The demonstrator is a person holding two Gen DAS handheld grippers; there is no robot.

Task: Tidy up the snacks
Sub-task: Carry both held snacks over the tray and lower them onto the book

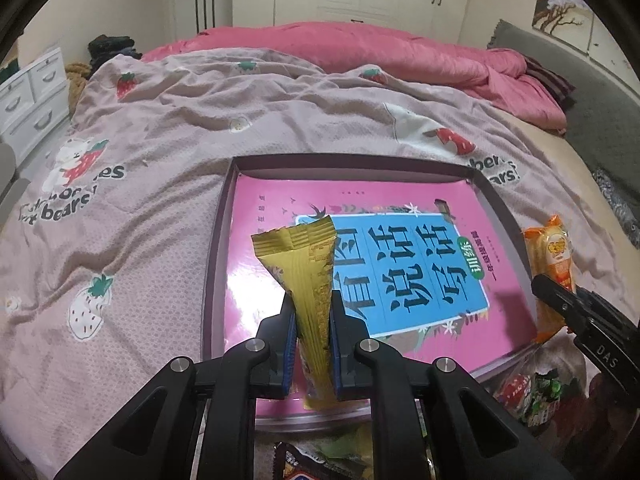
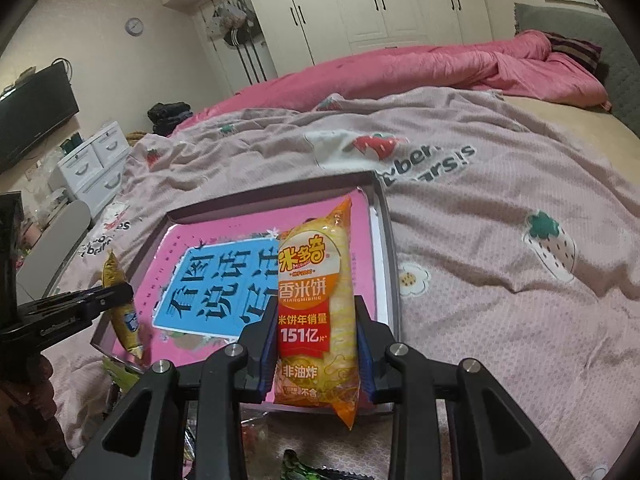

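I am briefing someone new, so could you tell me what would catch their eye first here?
Each gripper clamps a snack over the shallow box on the bed: the left gripper a gold packet, the right gripper an orange rice-cracker pack. A bright pink book fills the box.

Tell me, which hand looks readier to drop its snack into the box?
Probably the left: its gripper holds the gold packet over the box. The right gripper holds the orange rice cracker pack near the box's edge.

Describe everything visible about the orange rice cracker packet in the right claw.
The orange, glossy plastic rice cracker packet is long and sealed, with crimped ends, a red band and white Chinese lettering. The right claw pinches its lower half, holding it upright above the shallow box's right side, its lower end hanging below the fingers.
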